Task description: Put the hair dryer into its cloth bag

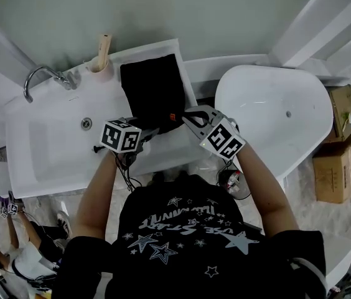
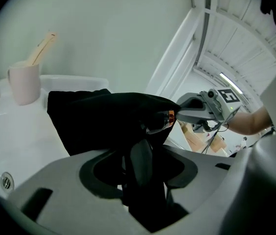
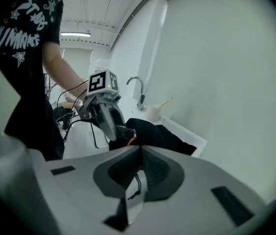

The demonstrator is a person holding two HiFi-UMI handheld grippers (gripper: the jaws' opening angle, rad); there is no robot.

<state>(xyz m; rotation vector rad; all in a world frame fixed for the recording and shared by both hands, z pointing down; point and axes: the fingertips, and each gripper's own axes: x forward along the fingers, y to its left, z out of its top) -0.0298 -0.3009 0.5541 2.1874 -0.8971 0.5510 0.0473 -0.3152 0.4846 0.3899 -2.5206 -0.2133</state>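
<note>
— Why is your left gripper (image 1: pixel 152 130) clamped on the black plastic hair dryer (image 2: pixel 141 163) by its handle?

— So the head leads. My jaws are closed round that upright handle. The head, with its orange trim, sits just inside the mouth of the black cloth bag (image 1: pixel 154 83), and the handle is outside.

— And the right gripper (image 1: pixel 190 115)?

— Its jaws are pressed together on a thin black cord (image 3: pixel 136 185) at the bag's near edge; I take it for the drawstring. Holding it there lifts the mouth, so the dryer has a gap to slide into.

— Why leave the bag lying flat on the white sink counter (image 1: pixel 163 151)?

— The counter bears its closed end, so I judge a push will drive the dryer in rather than shove the bag away. The risk is cloth bunching over the head.
</note>
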